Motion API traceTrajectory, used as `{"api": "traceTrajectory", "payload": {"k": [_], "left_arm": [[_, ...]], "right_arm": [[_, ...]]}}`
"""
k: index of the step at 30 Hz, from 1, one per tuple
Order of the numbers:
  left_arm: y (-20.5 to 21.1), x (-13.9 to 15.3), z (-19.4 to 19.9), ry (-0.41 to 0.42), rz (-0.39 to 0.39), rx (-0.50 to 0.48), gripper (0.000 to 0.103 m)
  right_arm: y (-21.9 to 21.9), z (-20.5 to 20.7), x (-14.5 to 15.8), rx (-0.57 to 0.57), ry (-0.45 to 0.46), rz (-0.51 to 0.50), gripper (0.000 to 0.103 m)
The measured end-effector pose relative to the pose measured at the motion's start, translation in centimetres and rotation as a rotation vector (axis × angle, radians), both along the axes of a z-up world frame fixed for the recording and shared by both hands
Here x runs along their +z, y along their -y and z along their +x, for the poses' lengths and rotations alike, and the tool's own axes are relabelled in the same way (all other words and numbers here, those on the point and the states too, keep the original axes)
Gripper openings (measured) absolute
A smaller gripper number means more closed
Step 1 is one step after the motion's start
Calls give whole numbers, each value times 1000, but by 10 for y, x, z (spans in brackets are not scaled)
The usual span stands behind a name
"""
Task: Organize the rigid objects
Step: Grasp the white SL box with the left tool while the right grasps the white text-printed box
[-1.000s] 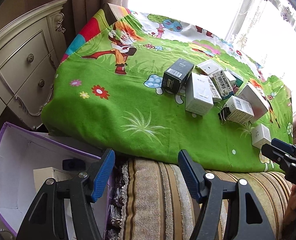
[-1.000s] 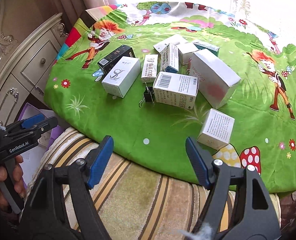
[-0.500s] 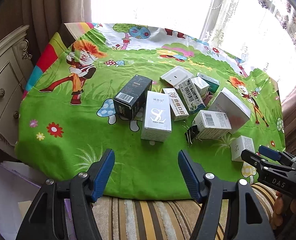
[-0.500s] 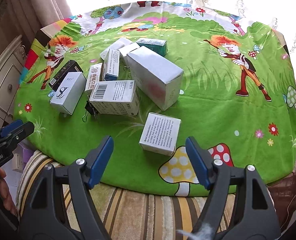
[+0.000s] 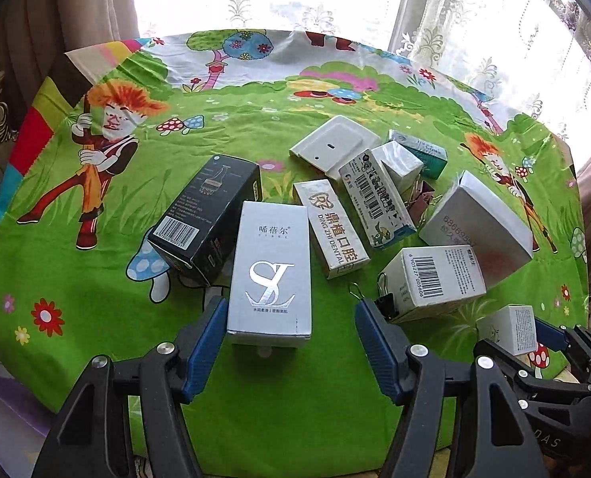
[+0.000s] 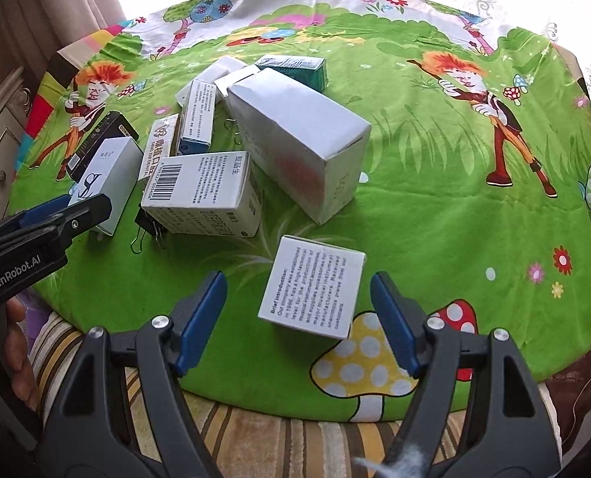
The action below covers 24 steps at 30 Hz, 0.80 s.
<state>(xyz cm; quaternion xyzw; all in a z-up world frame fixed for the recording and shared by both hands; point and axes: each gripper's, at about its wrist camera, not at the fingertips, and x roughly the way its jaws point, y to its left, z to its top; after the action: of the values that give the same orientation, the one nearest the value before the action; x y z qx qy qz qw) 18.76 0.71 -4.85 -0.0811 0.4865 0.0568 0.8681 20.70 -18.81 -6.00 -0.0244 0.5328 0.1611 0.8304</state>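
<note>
Boxes are lined up for two pickups: the silver SL carton (image 5: 269, 271) lies just ahead of the wide, empty left fingers (image 5: 207, 354), the small text-printed box (image 6: 313, 286) between the wide, empty right fingers (image 6: 395, 326). Long sides should be squeezed squarely.

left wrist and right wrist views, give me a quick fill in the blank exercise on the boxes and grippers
1. The left gripper is lined up on the silver box printed with the letters ____.
2. Left of that silver box lies a ____ box with a barcode.
3. The right gripper frames the small white box, whose printed text begins "Brief ____".
4. Both grippers' jaws stand ____, pressing on nothing.

Missing words: SL; black; introduction; open
</note>
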Motion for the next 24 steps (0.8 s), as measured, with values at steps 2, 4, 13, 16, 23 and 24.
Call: {"api": "traceTrajectory", "payload": {"k": [2, 4, 13, 16, 23, 24], "left_arm": [[1, -2, 4, 0, -8, -8, 67], [3, -5, 6, -4, -10, -21, 66], [3, -11, 10, -3, -32, -33, 50], [2, -9, 6, 6, -35, -27, 48], [-6, -2, -15, 28, -68, 9, 46], [-7, -1, -19, 34, -73, 14, 45]], "right_arm": [[-1, 1, -3, 3, -6, -2, 76], [-1, 2, -5, 5, -13, -2, 71], [-2, 3, -11, 14, -28, -10, 50], [-2, 1, -11, 18, -25, -10, 47], [-4, -2, -11, 23, -18, -13, 46], [-4, -2, -11, 23, -18, -12, 46]]}}
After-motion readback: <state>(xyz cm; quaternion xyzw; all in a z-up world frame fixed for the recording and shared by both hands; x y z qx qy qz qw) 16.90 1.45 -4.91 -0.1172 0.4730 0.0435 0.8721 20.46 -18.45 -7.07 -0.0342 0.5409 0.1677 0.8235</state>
